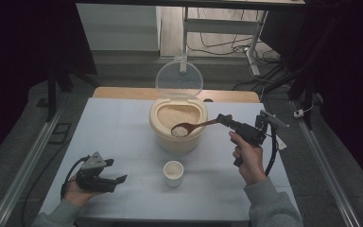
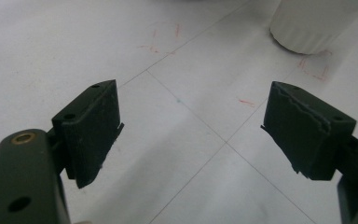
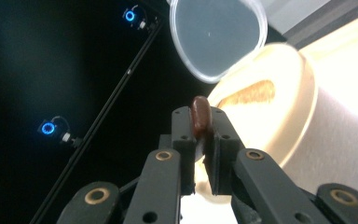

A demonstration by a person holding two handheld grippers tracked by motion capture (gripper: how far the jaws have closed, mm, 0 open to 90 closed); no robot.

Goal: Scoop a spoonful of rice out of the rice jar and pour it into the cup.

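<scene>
A beige rice container (image 1: 178,124) stands mid-table with its clear lid (image 1: 179,79) hinged up behind it. My right gripper (image 1: 225,120) is shut on the handle of a brown wooden spoon (image 1: 192,126), whose bowl holds white rice over the container's front rim. In the right gripper view the spoon handle end (image 3: 201,116) sticks up between the closed jaws, with the container (image 3: 279,121) and lid (image 3: 218,35) beyond. A small white cup (image 1: 173,173) sits in front of the container. My left gripper (image 1: 119,181) rests open on the table at the near left, with nothing between its jaws; the cup's base (image 2: 314,23) appears beyond them.
The white tabletop (image 1: 123,137) has faint grid lines and red marks (image 2: 314,70). A wooden board edge (image 1: 123,92) lies behind it. Metal rails (image 1: 33,156) run along both sides, and cables lie on the floor at the back.
</scene>
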